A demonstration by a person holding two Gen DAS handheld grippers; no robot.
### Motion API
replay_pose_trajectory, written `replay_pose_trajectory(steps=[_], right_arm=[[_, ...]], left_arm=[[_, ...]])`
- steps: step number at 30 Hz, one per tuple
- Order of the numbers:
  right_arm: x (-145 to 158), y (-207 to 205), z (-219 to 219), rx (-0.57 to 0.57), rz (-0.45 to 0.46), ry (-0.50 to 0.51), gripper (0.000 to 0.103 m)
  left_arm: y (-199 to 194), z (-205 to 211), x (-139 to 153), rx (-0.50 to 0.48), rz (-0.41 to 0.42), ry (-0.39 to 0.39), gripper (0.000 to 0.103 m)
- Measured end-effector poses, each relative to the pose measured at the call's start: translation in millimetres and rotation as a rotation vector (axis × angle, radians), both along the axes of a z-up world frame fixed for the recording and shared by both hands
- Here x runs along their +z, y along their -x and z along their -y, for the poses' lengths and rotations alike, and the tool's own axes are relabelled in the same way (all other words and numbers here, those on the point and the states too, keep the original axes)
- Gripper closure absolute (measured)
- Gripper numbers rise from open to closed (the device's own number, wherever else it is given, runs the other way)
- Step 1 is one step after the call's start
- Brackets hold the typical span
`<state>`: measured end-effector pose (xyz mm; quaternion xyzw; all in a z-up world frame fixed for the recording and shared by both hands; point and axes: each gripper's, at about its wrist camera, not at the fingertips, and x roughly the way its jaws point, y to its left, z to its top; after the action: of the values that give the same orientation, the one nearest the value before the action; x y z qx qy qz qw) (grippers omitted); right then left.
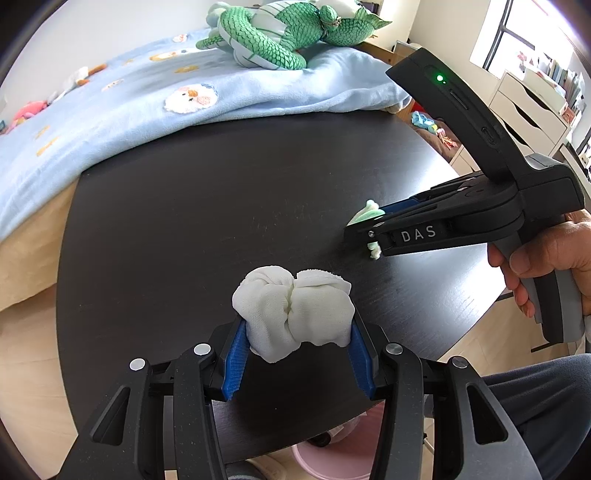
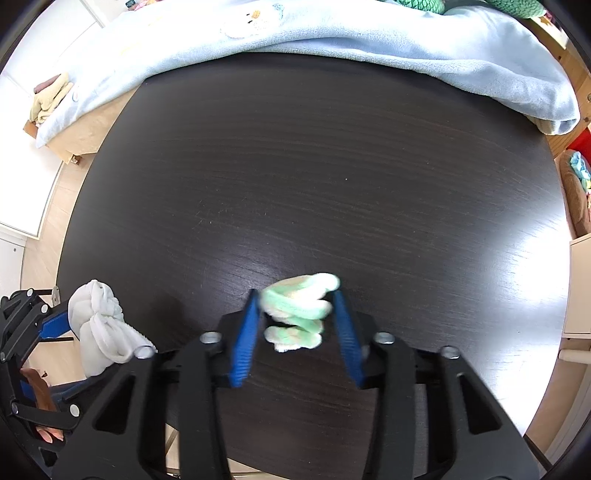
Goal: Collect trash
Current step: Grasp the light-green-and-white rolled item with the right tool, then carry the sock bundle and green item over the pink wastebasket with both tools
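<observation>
A white cloth wad [image 1: 293, 312] is sitting squeezed between the blue pads of the left gripper [image 1: 295, 354], over the near part of the dark round surface [image 1: 221, 206]. The right gripper [image 2: 297, 325] is pinching a smaller pale green and cream wad [image 2: 297, 308] above the same surface, off to the right of the white one. A light blue blanket [image 1: 122, 110] is lying along the bed beyond, a green plush toy [image 1: 280, 33] resting on it.

left gripper [image 1: 295, 354]: black linkage arms, silver screws, ribbed blue pads
right gripper [image 1: 364, 229]: black body – white "DAS" marking, green LED
hand [image 1: 546, 258]: bare skin
</observation>
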<state>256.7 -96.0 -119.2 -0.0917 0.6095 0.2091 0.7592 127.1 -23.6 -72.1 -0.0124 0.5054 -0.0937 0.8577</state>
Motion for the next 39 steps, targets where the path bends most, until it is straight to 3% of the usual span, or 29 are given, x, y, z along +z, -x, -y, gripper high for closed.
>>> replay_pose_trajectory(steps=[7,18,29,39], right_arm=[[13,14,9,0.006,0.041,-0.023,0.071],[54,71,33,0.026,0.17,-0.033,0.071],[100,140,51,0.049,0.305,-0.08,0.071],[109,210,65,0.084,0.358,-0.123,0.071]], left_arm=[[2,1,3,0.001,0.007,0.0,0.056],[26,8,21,-0.022,0.051,-0.006,0.056],[71,18,47,-0.041,0.137,-0.026,0.056],[114,31,66,-0.066,0.204,-0.03,0.056]])
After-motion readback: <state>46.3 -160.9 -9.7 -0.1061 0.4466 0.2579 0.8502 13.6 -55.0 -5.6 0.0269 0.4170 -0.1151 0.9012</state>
